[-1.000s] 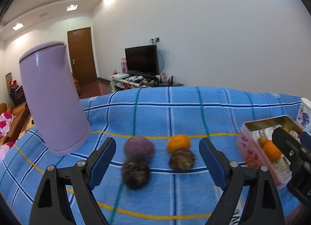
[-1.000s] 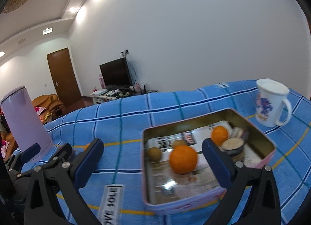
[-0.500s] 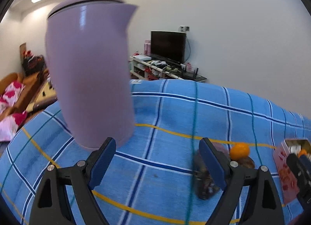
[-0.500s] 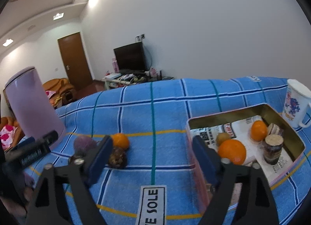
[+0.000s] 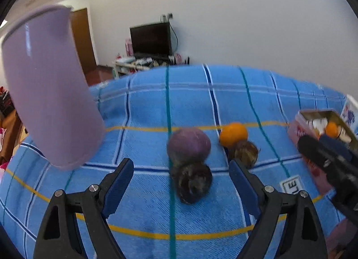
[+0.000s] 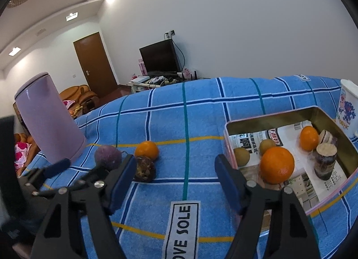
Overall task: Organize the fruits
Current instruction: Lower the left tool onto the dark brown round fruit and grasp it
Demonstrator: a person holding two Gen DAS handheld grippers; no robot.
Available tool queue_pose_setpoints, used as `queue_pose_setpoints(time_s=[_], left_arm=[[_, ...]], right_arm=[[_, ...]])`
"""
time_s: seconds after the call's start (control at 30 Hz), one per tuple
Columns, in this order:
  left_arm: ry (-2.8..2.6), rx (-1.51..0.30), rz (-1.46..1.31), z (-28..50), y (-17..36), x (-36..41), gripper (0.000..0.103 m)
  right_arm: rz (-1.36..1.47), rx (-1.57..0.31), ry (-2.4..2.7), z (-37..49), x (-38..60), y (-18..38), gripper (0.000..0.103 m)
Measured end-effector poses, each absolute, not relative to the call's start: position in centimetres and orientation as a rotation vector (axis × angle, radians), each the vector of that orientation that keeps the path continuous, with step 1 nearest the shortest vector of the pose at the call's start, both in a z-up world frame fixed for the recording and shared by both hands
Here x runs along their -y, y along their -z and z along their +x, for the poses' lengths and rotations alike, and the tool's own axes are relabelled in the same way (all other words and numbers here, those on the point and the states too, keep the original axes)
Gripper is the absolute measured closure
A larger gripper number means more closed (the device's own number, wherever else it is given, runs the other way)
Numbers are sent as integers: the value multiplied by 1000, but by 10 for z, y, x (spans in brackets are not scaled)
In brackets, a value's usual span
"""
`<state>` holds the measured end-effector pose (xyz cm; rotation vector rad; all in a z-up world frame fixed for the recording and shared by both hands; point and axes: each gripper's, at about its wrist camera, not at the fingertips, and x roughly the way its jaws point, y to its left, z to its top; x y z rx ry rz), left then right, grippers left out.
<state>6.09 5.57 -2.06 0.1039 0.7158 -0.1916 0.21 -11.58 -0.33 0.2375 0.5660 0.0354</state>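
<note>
On the blue checked cloth lie a dark round fruit (image 5: 193,184), a purple fruit (image 5: 189,147) just behind it, a small orange (image 5: 233,133) and a brown wrinkled fruit (image 5: 246,152). My left gripper (image 5: 181,180) has its jaws closing; the dark fruit sits between them, untouched by either pad. My right gripper (image 6: 176,180) hovers over bare cloth, jaws closing with nothing between them. Its right finger is beside the near corner of the pink tin (image 6: 268,117). The tin holds a large orange (image 6: 277,165), a smaller orange (image 6: 308,138), brownish fruits and a cut purple piece (image 6: 325,163).
A tall lilac kettle (image 5: 49,93) stands at the left of the cloth, close to my left gripper. A white printed mug (image 6: 346,111) stands behind the tin at the far right. The table's far edge drops off toward a TV stand and a door.
The left view swung toward the kettle and came back onto the fruits, now closer. The right gripper moved left off the tin and its jaws narrowed.
</note>
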Motion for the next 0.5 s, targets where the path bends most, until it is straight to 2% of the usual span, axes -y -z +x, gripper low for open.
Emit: queue_pose_setpoints(time_s=[0.07, 0.17, 0.2, 0.23, 0.5], left_arm=[[201, -770, 94, 68, 30, -56, 37], [244, -838, 18, 79, 39, -63, 54], [253, -847, -10, 80, 41, -67, 57], [257, -848, -20, 79, 41, -68, 65], [230, -815, 4, 67, 26, -78, 67]], right_arm=[[231, -563, -37, 2, 114, 2, 28], [220, -559, -42, 1, 111, 1, 28], [219, -560, -44, 0, 111, 1, 28], [219, -563, -44, 0, 110, 2, 28], [215, -594, -67, 4, 107, 6, 28]])
